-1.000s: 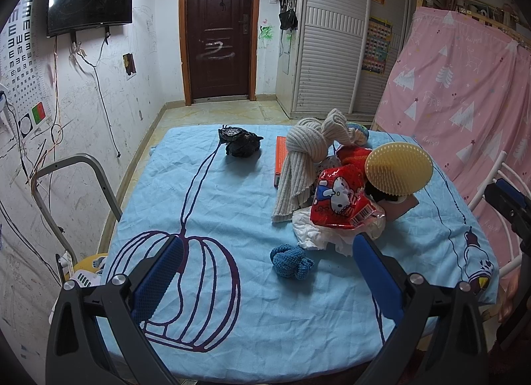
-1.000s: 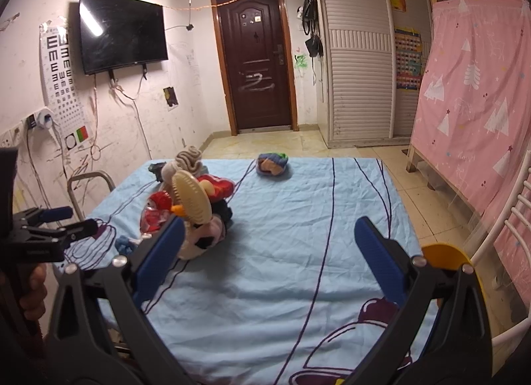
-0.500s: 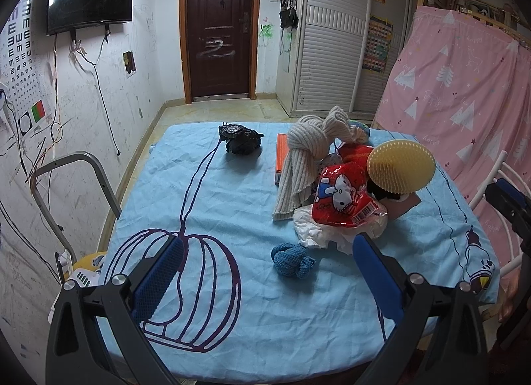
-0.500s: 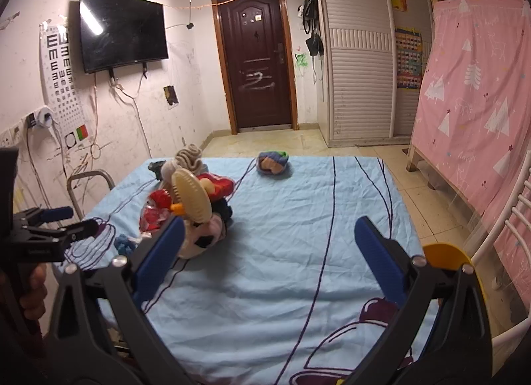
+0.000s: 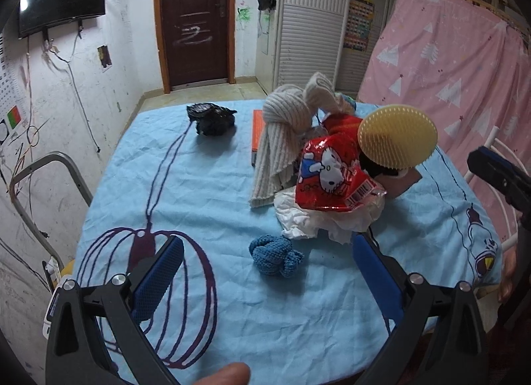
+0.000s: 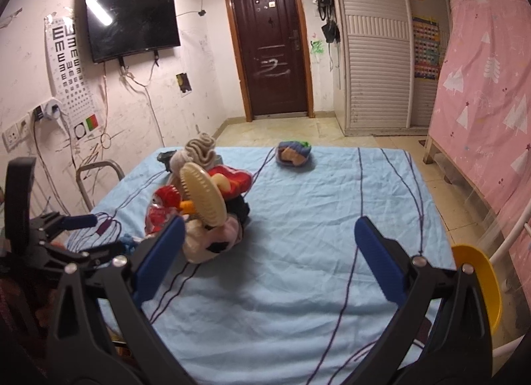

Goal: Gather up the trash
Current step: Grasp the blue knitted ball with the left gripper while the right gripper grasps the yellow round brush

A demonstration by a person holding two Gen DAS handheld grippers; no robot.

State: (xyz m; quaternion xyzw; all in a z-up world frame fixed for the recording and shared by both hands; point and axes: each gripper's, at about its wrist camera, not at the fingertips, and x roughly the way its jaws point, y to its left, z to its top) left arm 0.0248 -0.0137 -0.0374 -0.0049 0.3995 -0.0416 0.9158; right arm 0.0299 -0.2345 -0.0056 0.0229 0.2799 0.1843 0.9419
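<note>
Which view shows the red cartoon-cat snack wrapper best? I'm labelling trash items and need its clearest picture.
The left wrist view: the red cartoon-cat snack wrapper faces the camera, print and barcode visible, lying on crumpled white paper. In the right wrist view the wrapper is only a small red patch, partly hidden behind the pile.

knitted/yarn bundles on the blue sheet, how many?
3: cream bundle on the pile, small blue bundle in front of it, multicolored bundle alone at the far end. Others may hide inside the pile.
</note>
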